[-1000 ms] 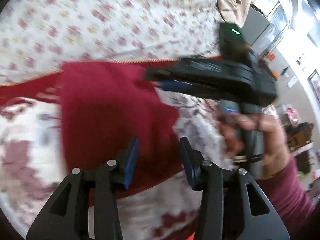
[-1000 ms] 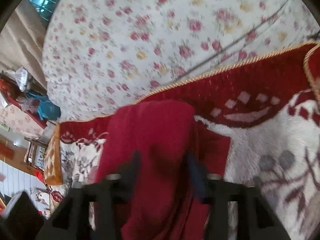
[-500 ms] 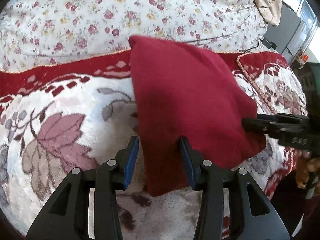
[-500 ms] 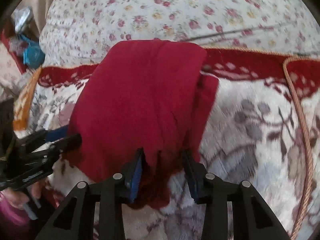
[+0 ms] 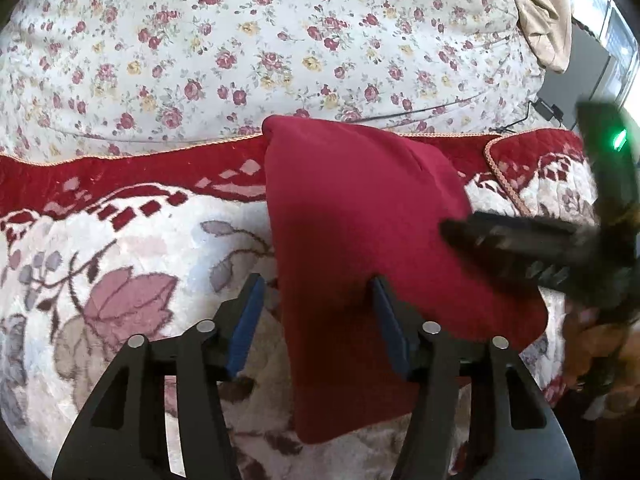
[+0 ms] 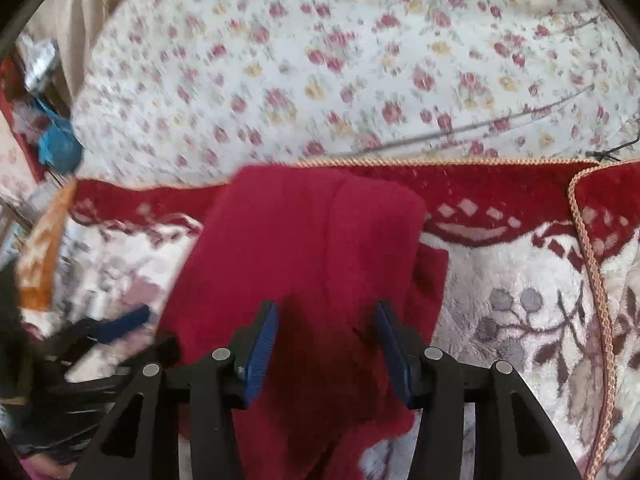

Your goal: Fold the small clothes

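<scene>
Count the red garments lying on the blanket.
1. A single red garment lies folded on the plush floral blanket, its far edge near the blanket's red border. Its own folds may hide further layers.

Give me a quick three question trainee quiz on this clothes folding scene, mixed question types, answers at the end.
1. True or false: the left gripper has its jaws shut.
2. The red garment lies on: A) a bare wooden table B) a red and cream patterned blanket C) a plastic tray.
3. Fill in: beyond the blanket lies a sheet printed with small ____.

Key: 1 false, both it and the right gripper are open. 2 B. 3 flowers.
</scene>
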{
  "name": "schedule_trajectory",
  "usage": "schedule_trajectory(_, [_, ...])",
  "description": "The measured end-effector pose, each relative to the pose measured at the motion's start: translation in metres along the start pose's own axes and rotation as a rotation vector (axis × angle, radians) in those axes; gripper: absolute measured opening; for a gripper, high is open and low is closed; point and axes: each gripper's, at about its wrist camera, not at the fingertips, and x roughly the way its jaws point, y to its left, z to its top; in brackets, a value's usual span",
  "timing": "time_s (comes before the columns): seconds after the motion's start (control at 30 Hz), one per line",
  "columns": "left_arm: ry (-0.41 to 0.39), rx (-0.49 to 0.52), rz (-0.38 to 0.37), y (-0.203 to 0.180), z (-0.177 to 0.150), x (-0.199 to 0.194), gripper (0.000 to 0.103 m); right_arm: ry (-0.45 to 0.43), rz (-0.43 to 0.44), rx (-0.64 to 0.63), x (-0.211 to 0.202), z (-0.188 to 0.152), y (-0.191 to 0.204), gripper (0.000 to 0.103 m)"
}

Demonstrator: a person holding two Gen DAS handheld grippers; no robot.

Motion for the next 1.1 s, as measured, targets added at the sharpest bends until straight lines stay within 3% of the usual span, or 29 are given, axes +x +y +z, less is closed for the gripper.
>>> schedule_trajectory(0.1, [0.009,-0.025,-0.02,0.003,0.0,0.005,0.06,0.016,-0.045,-0.021,0.013,-0.009,-0.005,0.049])
schedule_trajectory(0.27, [0.009,-0.026,-0.018,0.003,-0.001,0.003,0.06,0.052,0.044,0.091,0.012,-0.014,-0.026,0.049])
schedule_trajectory(0.5, [0.002,-0.011,0.008,-0.002,0.004,-0.009,0.059,-0.013,-0.007,0.041,-0.022,-0.025,-0.005,0.049])
schedule_trajectory(0.7, [-0.03,-0.013,0.021,-0.005,0.015,-0.015,0.059,-0.063,0.017,0.01,-0.035,-0.03,0.002,0.049])
schedule_trajectory(0.83, [-0.031,-0.007,0.016,-0.008,0.019,-0.005,0.06,-0.047,0.007,0.013,-0.026,-0.03,0.0,0.05])
schedule_trajectory(0.9, [0.004,-0.008,-0.007,-0.008,0.016,0.008,0.06,0.015,0.007,0.019,-0.013,-0.033,-0.003,0.05])
schedule_trajectory(0.93, [0.015,-0.011,-0.018,-0.007,0.013,0.015,0.062,0.042,0.019,0.022,-0.008,-0.035,-0.005,0.051])
schedule_trajectory(1.0, [-0.014,-0.026,-0.031,-0.002,0.009,0.018,0.077,0.052,0.058,0.054,-0.005,-0.037,-0.013,0.052])
schedule_trajectory(1.1, [0.012,-0.072,-0.082,0.008,0.011,0.023,0.079,0.044,0.11,0.123,-0.006,-0.034,-0.029,0.06])
